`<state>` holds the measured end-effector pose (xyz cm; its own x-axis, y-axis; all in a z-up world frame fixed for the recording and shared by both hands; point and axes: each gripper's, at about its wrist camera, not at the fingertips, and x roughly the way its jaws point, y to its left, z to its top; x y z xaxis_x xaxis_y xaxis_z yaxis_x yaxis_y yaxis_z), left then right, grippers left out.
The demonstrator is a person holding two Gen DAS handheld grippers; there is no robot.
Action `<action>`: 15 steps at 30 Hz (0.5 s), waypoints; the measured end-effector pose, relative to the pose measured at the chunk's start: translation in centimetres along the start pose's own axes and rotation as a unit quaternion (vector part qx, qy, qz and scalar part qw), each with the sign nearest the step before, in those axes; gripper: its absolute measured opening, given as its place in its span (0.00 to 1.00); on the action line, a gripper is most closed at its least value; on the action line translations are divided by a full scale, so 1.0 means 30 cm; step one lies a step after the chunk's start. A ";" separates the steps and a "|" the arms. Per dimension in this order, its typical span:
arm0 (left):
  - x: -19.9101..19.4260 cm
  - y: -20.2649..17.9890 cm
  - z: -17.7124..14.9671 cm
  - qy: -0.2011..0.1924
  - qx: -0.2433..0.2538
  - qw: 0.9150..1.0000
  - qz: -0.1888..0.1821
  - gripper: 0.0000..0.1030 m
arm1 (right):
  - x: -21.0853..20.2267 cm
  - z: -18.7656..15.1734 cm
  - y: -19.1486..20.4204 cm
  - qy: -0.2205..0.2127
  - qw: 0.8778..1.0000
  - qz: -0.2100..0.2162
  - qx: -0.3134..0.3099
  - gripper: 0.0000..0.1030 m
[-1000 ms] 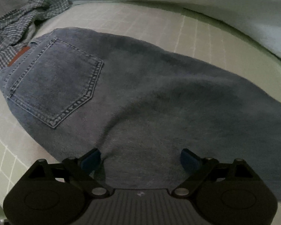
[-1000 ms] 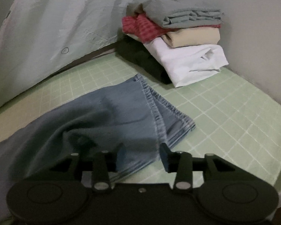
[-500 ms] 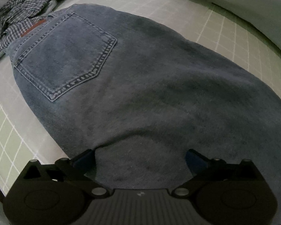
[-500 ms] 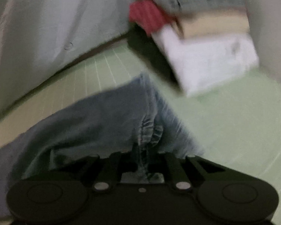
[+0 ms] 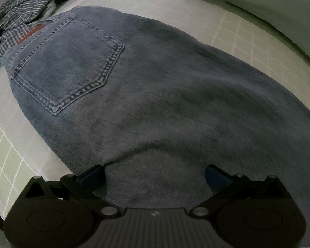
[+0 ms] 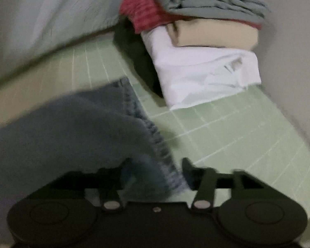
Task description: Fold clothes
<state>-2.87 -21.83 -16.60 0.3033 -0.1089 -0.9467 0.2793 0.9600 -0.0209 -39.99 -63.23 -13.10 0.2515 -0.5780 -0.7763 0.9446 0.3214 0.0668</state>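
Left wrist view: the jeans lie flat on the green checked bed sheet, back pocket up, waistband toward the crumpled checked shirt at the sheet's far left corner. The left gripper has its jaws spread fully, straddling a raised ridge of denim along the near edge without pinching it.

Right wrist view, blurred: the right gripper sits over the hem end of the jeans, jaws opening, the stitched hem between them but apparently not squeezed. A folded stack fills the far right corner.

To fold well, both jaws should probably bite the full denim thickness at matching edges, then carry hem to waistband evenly so the seams line up.
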 end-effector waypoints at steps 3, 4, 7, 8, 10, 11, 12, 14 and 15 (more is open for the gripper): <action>-0.030 0.033 -0.002 -0.005 0.005 1.000 -0.023 1.00 | -0.044 -0.040 0.011 -0.009 0.997 0.026 0.077 0.72; -0.045 0.051 -0.001 -0.009 0.010 0.999 -0.033 1.00 | -0.060 -0.057 0.021 -0.010 0.995 0.034 0.097 0.72; -0.086 0.120 0.009 -0.021 0.032 0.998 -0.047 1.00 | -0.114 -0.125 0.085 -0.025 0.991 0.043 0.124 0.74; -0.098 0.143 0.012 -0.027 0.040 0.998 -0.046 1.00 | -0.127 -0.141 0.109 -0.031 0.991 0.042 0.120 0.75; -0.118 0.181 0.020 -0.035 0.055 0.997 -0.043 1.00 | -0.151 -0.164 0.151 -0.046 0.992 0.037 0.111 0.74; -0.126 0.195 0.026 -0.036 0.062 0.996 -0.043 1.00 | -0.162 -0.168 0.169 -0.057 0.993 0.029 0.102 0.74; -0.128 0.207 0.034 -0.037 0.069 0.996 -0.044 1.00 | -0.168 -0.164 0.182 -0.066 0.993 0.022 0.093 0.74; -0.129 0.222 0.040 -0.042 0.078 0.995 -0.043 1.00 | -0.176 -0.151 0.203 -0.082 0.994 0.009 0.075 0.75; -0.121 0.232 0.049 -0.042 0.078 0.995 -0.042 1.00 | -0.172 -0.136 0.211 -0.086 0.994 0.005 0.065 0.75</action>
<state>-0.69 -15.15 -12.82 0.3473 -0.2141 -0.9130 0.4426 0.8958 -0.0417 -36.16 -55.16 -11.23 0.2835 -0.6986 -0.6570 0.9581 0.2351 0.1634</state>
